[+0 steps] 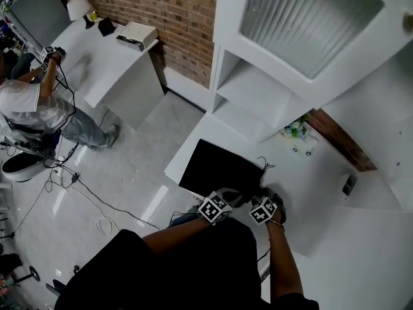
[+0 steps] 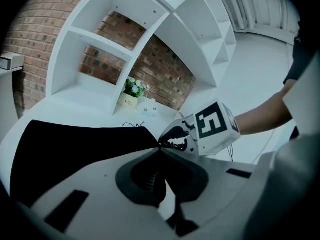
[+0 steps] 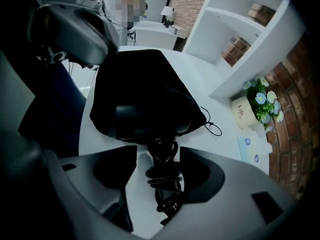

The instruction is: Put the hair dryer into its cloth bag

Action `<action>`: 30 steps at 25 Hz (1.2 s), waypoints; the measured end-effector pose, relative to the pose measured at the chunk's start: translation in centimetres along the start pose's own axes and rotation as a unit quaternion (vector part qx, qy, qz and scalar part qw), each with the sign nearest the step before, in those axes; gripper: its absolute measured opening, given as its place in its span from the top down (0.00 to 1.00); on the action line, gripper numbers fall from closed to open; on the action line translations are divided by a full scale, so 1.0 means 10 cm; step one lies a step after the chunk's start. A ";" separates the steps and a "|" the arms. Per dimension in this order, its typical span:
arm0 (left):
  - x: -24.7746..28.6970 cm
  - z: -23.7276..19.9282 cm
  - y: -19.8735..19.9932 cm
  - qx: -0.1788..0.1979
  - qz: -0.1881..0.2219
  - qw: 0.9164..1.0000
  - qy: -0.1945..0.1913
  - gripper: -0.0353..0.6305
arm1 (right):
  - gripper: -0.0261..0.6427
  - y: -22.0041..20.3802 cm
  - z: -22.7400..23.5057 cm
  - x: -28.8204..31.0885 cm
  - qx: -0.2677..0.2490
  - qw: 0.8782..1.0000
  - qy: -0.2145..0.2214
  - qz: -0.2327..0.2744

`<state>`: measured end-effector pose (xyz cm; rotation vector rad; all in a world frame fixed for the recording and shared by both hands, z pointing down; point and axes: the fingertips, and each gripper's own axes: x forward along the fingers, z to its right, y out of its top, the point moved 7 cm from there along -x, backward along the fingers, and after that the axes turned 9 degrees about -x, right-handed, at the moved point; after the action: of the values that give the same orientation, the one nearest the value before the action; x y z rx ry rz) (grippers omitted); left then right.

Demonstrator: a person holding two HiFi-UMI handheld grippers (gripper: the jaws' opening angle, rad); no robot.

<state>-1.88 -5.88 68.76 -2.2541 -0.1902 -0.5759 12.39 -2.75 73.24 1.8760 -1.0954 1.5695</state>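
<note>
The black cloth bag (image 1: 219, 166) lies flat on the white table (image 1: 310, 192). My left gripper (image 1: 216, 205) is shut on the bag's near edge (image 2: 150, 136), pinching the cloth at its mouth. Inside the bag's mouth the dark hair dryer (image 3: 137, 121) shows as a glossy shape. Its coiled black cord (image 3: 162, 176) trails out onto the table. My right gripper (image 3: 159, 166) points steeply down over that cord with its jaws wide open; the cord lies between them and the pads stand off it. In the left gripper view the right gripper (image 2: 180, 136) sits just beyond the bag's mouth.
A small plant pot (image 3: 243, 112) and a pale card (image 3: 252, 146) stand by the white shelf unit (image 1: 258, 102) at the table's back. The bag's drawstring (image 3: 212, 126) loops toward them. A person (image 1: 32, 105) works at another desk far left, with cables (image 1: 97, 199) on the floor.
</note>
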 end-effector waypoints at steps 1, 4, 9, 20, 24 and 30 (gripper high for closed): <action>0.04 -0.01 -0.02 0.003 0.002 1.000 0.008 0.92 | 0.54 -0.01 0.00 0.00 0.005 1.000 0.001 0.001; 0.15 0.01 0.02 0.025 0.008 0.999 0.030 0.91 | 0.54 0.00 0.00 0.02 -0.004 1.000 0.001 -0.001; 0.42 0.10 0.10 0.059 -0.027 0.998 0.017 0.76 | 0.54 -0.12 0.03 0.00 -0.012 1.000 0.000 0.001; 0.68 0.03 0.15 0.032 -0.065 0.992 0.104 0.87 | 0.55 -0.54 0.15 0.02 0.061 0.989 0.084 0.103; 0.65 0.00 0.18 0.015 -0.060 0.990 0.129 0.90 | 0.58 -0.59 0.15 0.03 0.028 0.985 0.109 0.134; 0.56 0.02 0.23 -0.010 -0.028 0.990 0.138 0.90 | 0.59 -0.57 0.18 0.04 0.032 0.981 0.119 0.152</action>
<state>3.89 -7.58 69.73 -2.1649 -0.1076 -0.9150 18.09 -0.95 73.96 1.5613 -1.2793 1.9616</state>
